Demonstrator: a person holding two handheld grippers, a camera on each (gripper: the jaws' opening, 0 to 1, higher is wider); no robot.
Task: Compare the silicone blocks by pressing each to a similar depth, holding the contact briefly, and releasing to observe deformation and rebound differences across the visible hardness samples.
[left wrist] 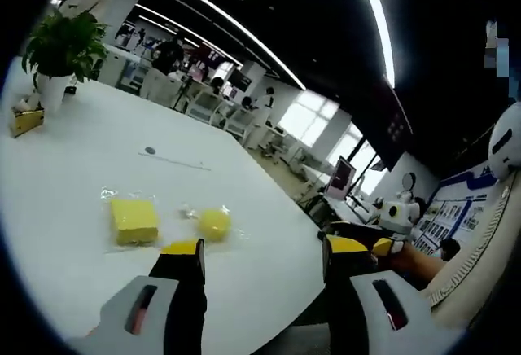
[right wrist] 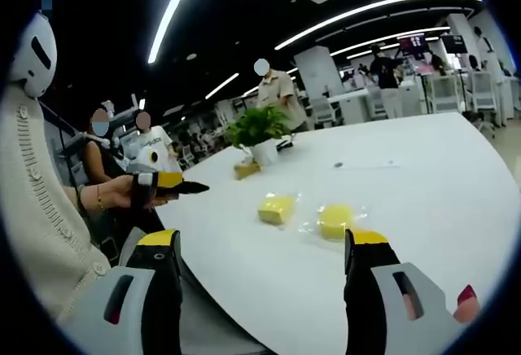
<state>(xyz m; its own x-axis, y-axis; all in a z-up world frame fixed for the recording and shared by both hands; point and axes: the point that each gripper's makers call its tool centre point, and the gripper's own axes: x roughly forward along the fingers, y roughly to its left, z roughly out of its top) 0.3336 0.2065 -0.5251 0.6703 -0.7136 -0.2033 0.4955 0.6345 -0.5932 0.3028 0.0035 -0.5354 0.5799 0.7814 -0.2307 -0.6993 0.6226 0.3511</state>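
Two yellow silicone samples lie on the white table, each in clear wrap. In the left gripper view the square block sits left of the round block. My left gripper hovers just short of them, open, its yellow-tipped left finger close to the round block. In the right gripper view the square block and round block lie ahead of my right gripper, which is open and empty above the table edge.
A potted plant and a small yellow box stand at the table's far end. People sit and stand around. A person's hand holds a yellow-tipped tool at the left in the right gripper view.
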